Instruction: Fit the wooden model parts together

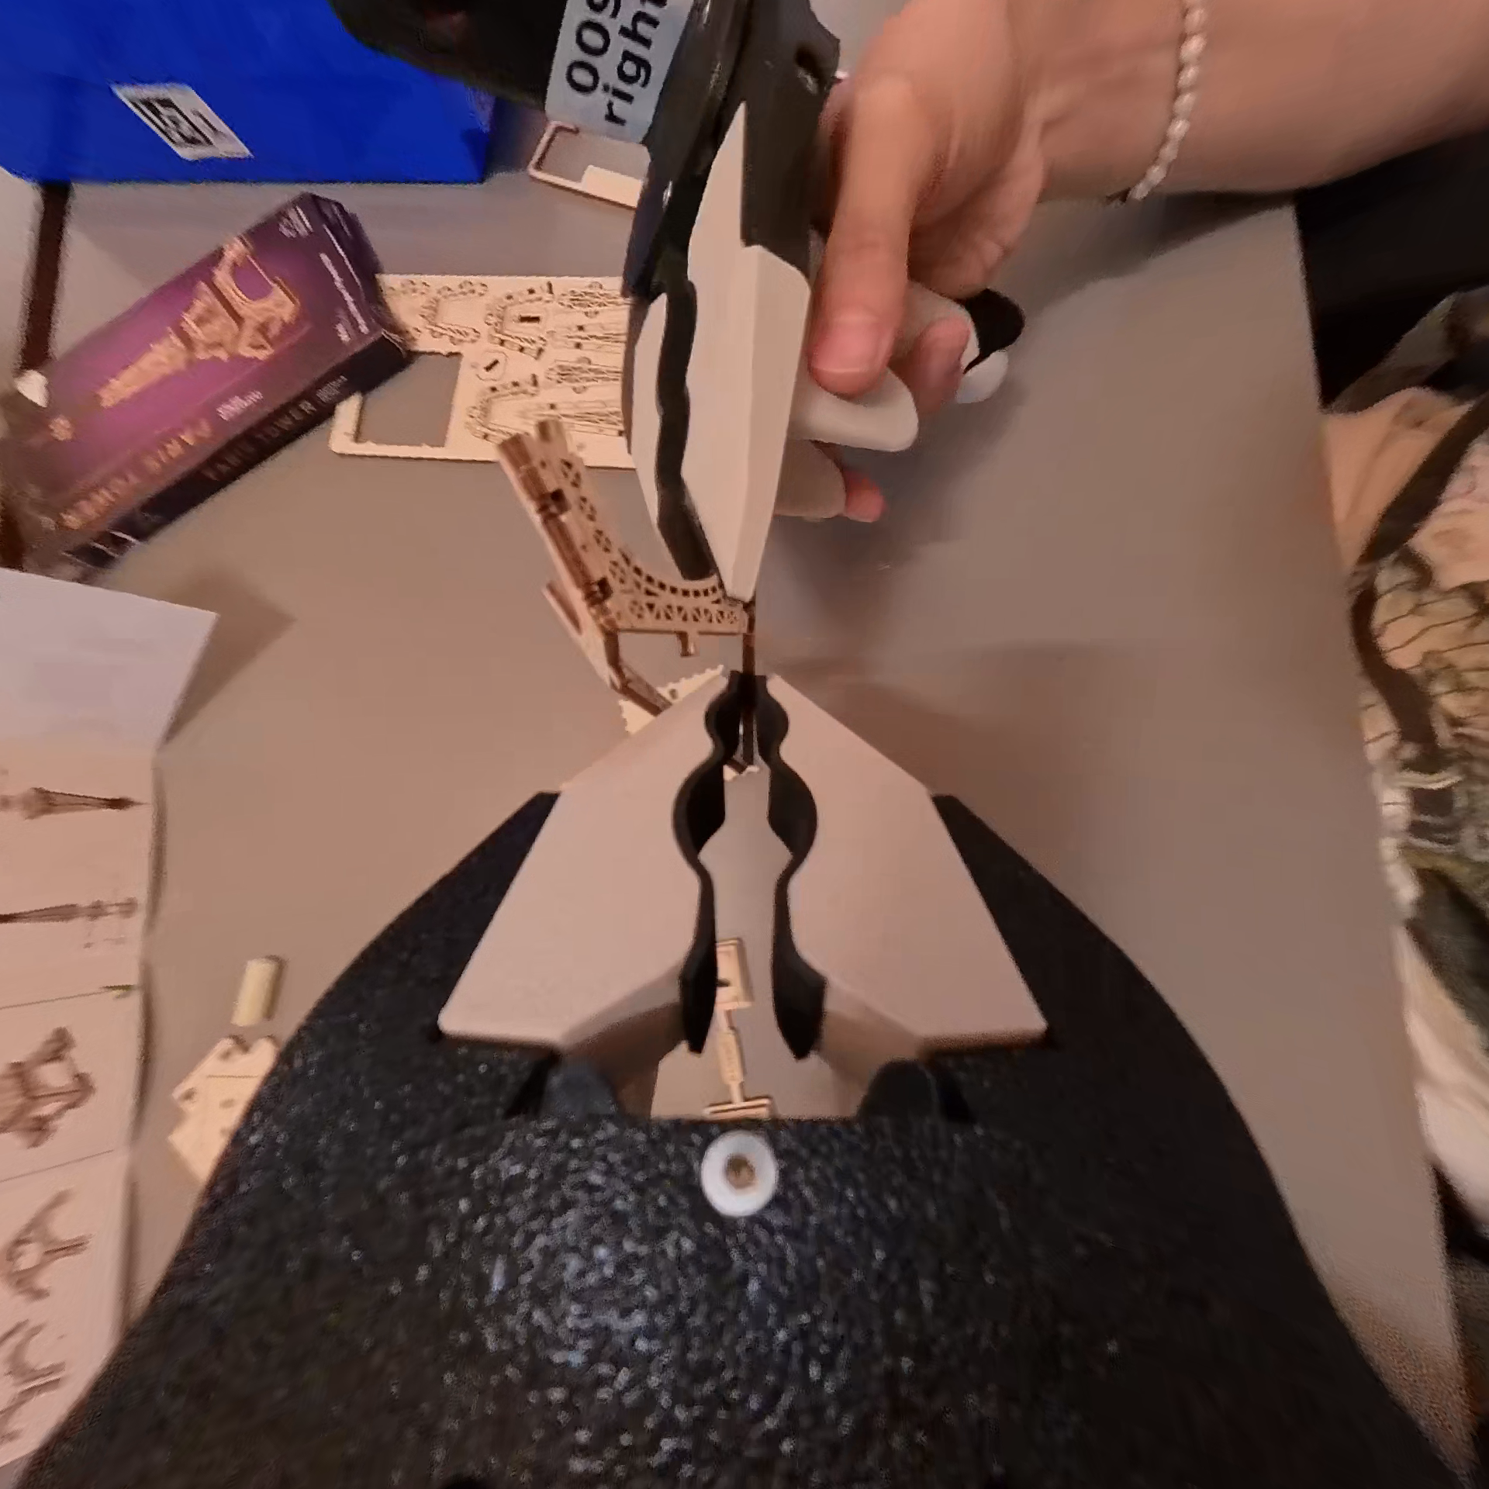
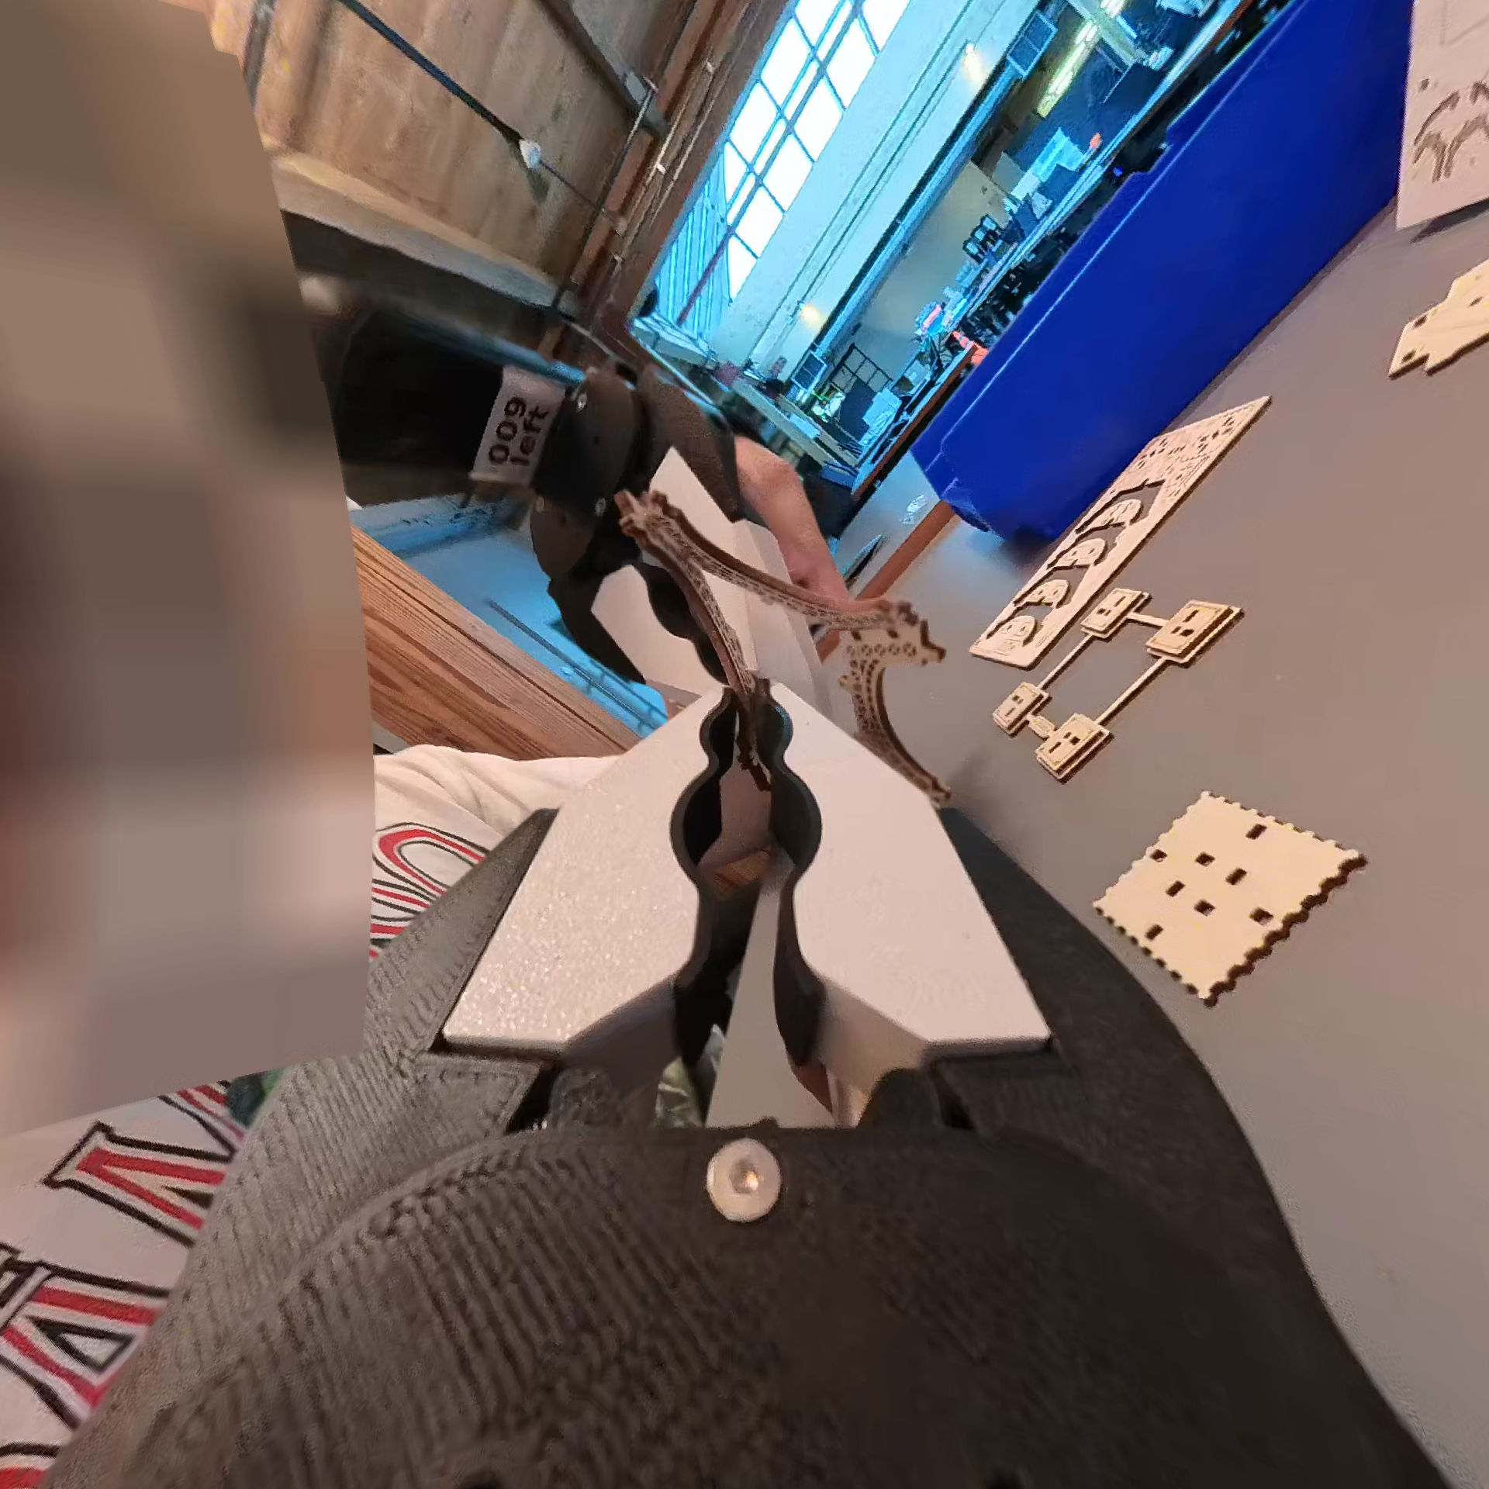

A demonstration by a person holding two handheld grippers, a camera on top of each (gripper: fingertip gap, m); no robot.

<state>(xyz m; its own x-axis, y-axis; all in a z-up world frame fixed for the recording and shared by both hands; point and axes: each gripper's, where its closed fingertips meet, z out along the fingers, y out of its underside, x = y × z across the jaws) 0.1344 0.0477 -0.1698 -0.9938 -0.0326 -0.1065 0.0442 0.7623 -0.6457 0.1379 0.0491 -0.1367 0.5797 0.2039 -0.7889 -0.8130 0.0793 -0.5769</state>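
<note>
A partly built wooden lattice tower model (image 1: 636, 592) hangs above the grey table (image 1: 1047, 644). My left gripper (image 1: 745, 693) is shut on a thin wooden part seen edge-on at its tips. My right gripper (image 1: 748, 596) comes down from above, tip to tip with the left one, and is shut on the tower's arched base. In the right wrist view my right gripper (image 2: 745, 709) pinches the edge of the curved lattice tower (image 2: 878, 636). The left gripper's white fingers (image 2: 725, 516) reach in from behind it. Where the parts meet is hidden between the fingertips.
A purple box (image 1: 201, 379), a punched wooden sheet (image 1: 499, 362) and a blue bin (image 1: 242, 80) lie at the far left. An instruction sheet (image 1: 72, 806) and small loose parts (image 1: 217, 1088) are at the near left. A square holed plate (image 2: 1225, 894) and a four-square frame (image 2: 1120, 677) lie to the right. Left and right tips are no more than a few centimetres apart.
</note>
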